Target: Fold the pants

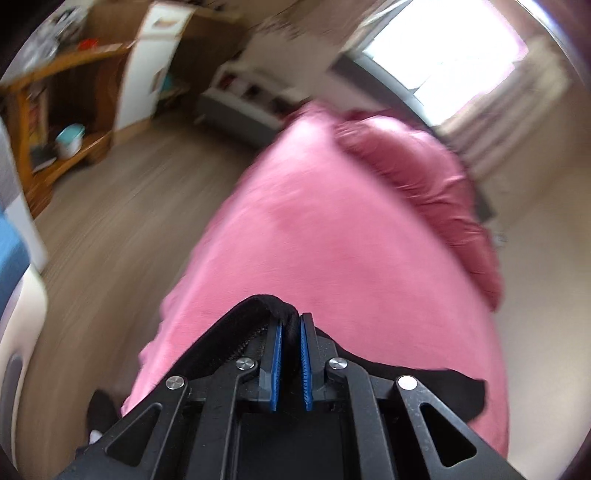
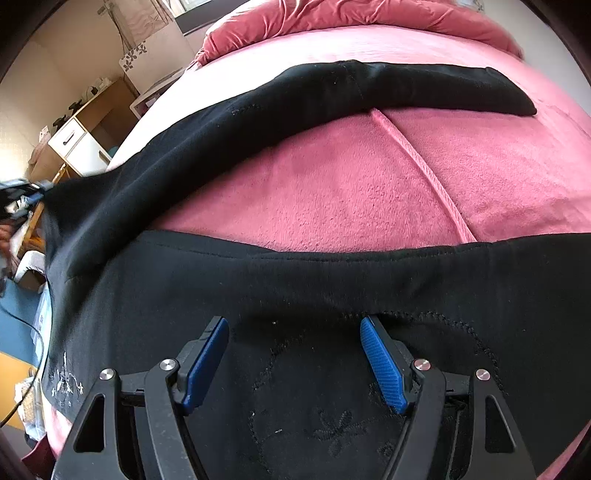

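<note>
Black pants (image 2: 295, 288) lie on a pink blanket-covered bed (image 2: 351, 184). One leg (image 2: 369, 88) stretches across the far side; the seat part with embroidered stitching lies just under my right gripper (image 2: 293, 328), which is open and held right over the fabric. My left gripper (image 1: 291, 325) is shut on a fold of the black pants (image 1: 266, 304) and holds it above the bed (image 1: 332, 229). More black fabric (image 1: 454, 387) hangs to its right.
A rumpled darker pink duvet (image 1: 424, 170) lies at the bed's far end, also in the right wrist view (image 2: 332, 14). Wooden floor (image 1: 110, 221) and wooden shelves (image 1: 55, 110) are left of the bed. A white-and-wood cabinet (image 2: 77, 144) stands beside the bed.
</note>
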A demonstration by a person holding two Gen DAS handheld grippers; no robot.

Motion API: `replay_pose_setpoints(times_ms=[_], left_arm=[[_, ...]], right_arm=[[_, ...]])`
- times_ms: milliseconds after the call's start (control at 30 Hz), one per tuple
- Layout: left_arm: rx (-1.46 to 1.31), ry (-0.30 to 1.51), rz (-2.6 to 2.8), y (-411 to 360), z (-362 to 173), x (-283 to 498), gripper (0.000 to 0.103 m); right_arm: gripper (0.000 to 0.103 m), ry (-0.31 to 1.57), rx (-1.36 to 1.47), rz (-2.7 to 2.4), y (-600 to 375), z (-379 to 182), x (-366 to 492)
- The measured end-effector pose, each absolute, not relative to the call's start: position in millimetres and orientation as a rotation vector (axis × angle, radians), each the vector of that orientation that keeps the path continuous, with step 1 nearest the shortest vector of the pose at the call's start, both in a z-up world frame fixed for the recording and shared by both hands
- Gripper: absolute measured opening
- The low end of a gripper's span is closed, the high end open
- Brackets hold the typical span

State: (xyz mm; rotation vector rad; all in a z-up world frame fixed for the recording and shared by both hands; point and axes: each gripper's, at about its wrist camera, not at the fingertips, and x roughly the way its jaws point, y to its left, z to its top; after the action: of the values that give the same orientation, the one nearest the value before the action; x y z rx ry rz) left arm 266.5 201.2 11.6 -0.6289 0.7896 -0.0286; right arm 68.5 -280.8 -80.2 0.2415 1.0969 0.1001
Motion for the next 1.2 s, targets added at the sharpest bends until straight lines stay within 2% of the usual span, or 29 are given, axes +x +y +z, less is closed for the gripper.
replay_pose_setpoints(times_ms=[167,333,700,967,1133,1200], left_arm=[[-0.598,0.652,-0.21,184.1,63.9,195.6,0.008],[-0.543,0.591,-0.364,166.4,82.5,123.7,0.007],[-0.528,0.692,-0.512,128.2,50.1,22.8,0.007],[-0.546,0.751,-0.511,128.2,32.1,7.4,0.007],[-0.541,0.769,-0.488,135.1,30.4,14.4,0.007],[-0.554,0.763,-0.467,143.9,33.7,25.9,0.007]], right_arm=[[0.074,1.104,0.259,0.098,-282.2,-79.2,68.4],[0.072,1.08,0.317,0.12,-291.4,-62.6,74.2],[0.052,0.976,0.506,0.226,-296.9,-10.4,141.8],[0.047,0.996,0.658,0.179,-286.0,-15.2,214.8],[0.031,1.03,0.652,0.107,-289.5,-22.2,250.6],[0.012,1.048,0.635,0.089,-292.5,-25.9,264.0]])
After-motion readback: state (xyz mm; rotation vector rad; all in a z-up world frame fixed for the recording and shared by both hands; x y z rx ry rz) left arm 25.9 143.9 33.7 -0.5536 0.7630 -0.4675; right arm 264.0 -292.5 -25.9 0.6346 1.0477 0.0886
